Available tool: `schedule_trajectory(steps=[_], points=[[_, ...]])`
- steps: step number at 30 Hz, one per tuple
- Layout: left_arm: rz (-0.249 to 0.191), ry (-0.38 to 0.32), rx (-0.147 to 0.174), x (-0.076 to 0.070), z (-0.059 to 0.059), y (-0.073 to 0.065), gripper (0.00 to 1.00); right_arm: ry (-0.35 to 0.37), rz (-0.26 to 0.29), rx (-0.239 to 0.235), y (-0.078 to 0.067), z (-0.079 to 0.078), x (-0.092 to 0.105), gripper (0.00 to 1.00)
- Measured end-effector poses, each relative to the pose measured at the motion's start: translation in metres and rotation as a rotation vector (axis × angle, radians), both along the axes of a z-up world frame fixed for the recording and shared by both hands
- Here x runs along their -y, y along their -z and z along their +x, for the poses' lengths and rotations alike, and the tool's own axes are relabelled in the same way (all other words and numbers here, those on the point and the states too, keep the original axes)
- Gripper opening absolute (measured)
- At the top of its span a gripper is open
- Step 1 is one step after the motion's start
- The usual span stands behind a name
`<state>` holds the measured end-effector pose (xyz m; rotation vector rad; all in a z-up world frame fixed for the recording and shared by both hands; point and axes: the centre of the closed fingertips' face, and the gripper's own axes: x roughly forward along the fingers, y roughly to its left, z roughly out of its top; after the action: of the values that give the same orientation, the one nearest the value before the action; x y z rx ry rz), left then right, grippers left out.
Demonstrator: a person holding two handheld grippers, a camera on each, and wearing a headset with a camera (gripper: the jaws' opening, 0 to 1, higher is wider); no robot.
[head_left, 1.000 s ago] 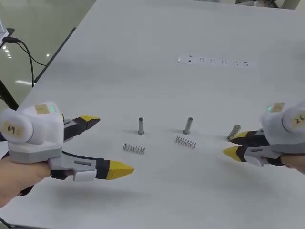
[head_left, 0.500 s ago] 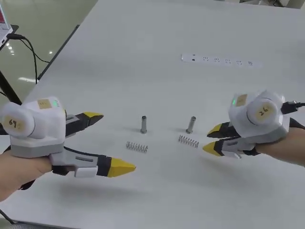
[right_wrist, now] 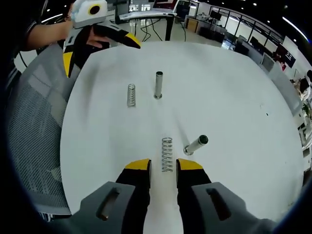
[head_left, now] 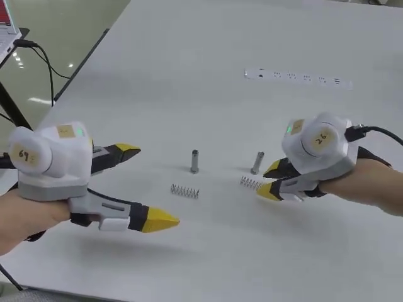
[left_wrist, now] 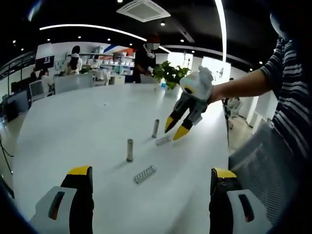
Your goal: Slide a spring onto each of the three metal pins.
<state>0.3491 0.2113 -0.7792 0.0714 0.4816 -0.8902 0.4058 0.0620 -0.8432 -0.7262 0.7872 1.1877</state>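
Two upright metal pins [head_left: 194, 161] [head_left: 257, 162] stand mid-table, each with a spring lying in front: one [head_left: 184, 190] on the left, one [head_left: 250, 183] on the right. My right gripper [head_left: 268, 180] is open just right of that second spring. In the right gripper view the spring [right_wrist: 166, 154] lies lengthwise, its near end between the parted yellow fingertips [right_wrist: 139, 165] of my right gripper [right_wrist: 163, 165], and a pin [right_wrist: 196, 145] stands just beside it. My left gripper [head_left: 143, 184] hovers wide open left of the left spring [left_wrist: 145, 174] and pin [left_wrist: 129, 149].
A white power strip [head_left: 296, 78] lies at the table's far side. A black cable [head_left: 39, 51] hangs off the left table edge [head_left: 82, 63]. People and a plant [left_wrist: 170, 73] stand beyond the table in the left gripper view.
My right gripper has moved left to the right-hand spring and now covers the spot where a third spring stood. The left gripper has hardly moved.
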Motion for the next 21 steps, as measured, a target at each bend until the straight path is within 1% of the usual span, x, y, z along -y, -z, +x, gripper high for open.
schedule_trajectory(steps=[8,13,17,19,20,21], points=[[0.002,0.005,-0.006,0.001,-0.002,0.002,0.98,-0.014,-0.026,-0.010,0.007,0.001,-0.005,0.17],[-0.001,-0.005,-0.005,-0.002,-0.001,0.001,0.98,-0.007,-0.048,-0.019,0.012,0.004,-0.004,0.16],[-0.001,-0.010,-0.006,-0.003,-0.002,0.001,0.98,-0.005,-0.057,-0.035,0.018,0.003,-0.002,0.15],[-0.001,-0.011,-0.006,-0.003,-0.003,0.001,0.98,-0.003,-0.063,-0.039,0.021,0.002,0.000,0.14],[-0.001,-0.011,-0.005,-0.003,-0.003,0.000,0.98,0.003,-0.046,-0.042,0.020,0.002,-0.002,0.12],[-0.002,-0.011,-0.006,-0.003,-0.004,0.000,0.98,0.011,-0.048,-0.042,0.019,0.002,-0.002,0.10]])
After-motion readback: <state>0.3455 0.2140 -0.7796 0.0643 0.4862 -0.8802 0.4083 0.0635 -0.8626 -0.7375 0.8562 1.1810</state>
